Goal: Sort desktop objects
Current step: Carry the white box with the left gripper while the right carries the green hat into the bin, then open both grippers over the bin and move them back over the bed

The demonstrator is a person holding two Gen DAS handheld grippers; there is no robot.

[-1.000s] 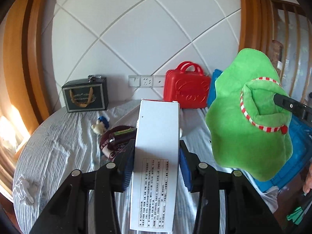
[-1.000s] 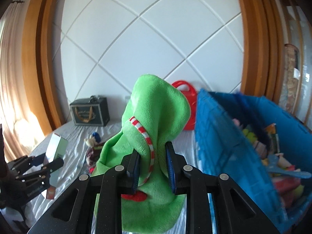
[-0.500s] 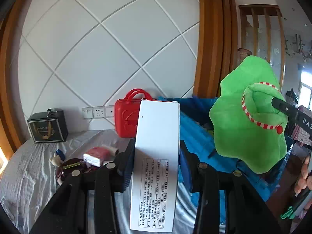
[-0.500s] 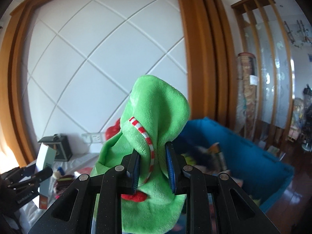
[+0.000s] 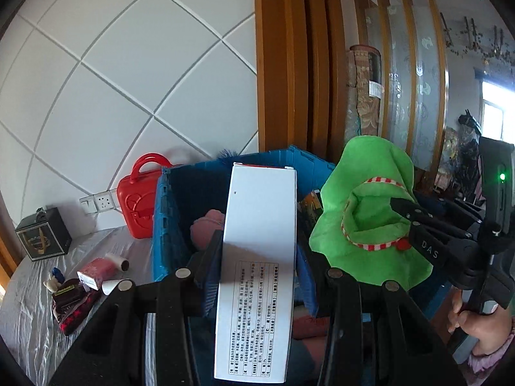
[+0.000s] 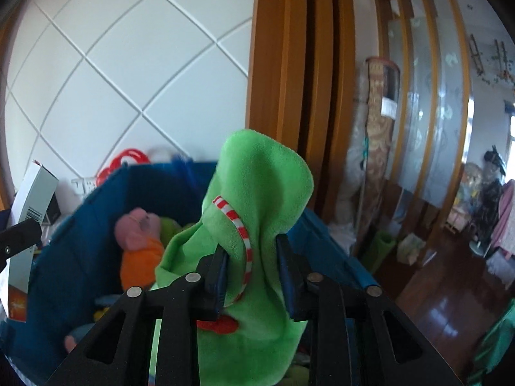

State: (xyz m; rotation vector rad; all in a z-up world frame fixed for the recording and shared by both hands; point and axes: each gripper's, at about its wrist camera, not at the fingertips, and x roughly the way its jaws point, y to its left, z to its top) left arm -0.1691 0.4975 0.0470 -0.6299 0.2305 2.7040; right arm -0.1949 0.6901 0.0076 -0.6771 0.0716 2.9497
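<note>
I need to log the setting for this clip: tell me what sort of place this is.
Most likely a lived-in home, perhaps a living or dining room. Signs: a cloth-covered table against a white diamond-panelled wall, a blue storage crate with plush toys inside, and a wooden slatted room divider over glossy wood flooring.

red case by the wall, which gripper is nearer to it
Left. The left gripper, shut on the white box, sits nearer the red case; the right gripper, holding the green plush, is farther away.

The right gripper [image 6: 251,270] is clamping a green plush hat [image 6: 257,212] above the blue bin [image 6: 74,241], where a pink plush toy [image 6: 138,225] is lying.
</note>
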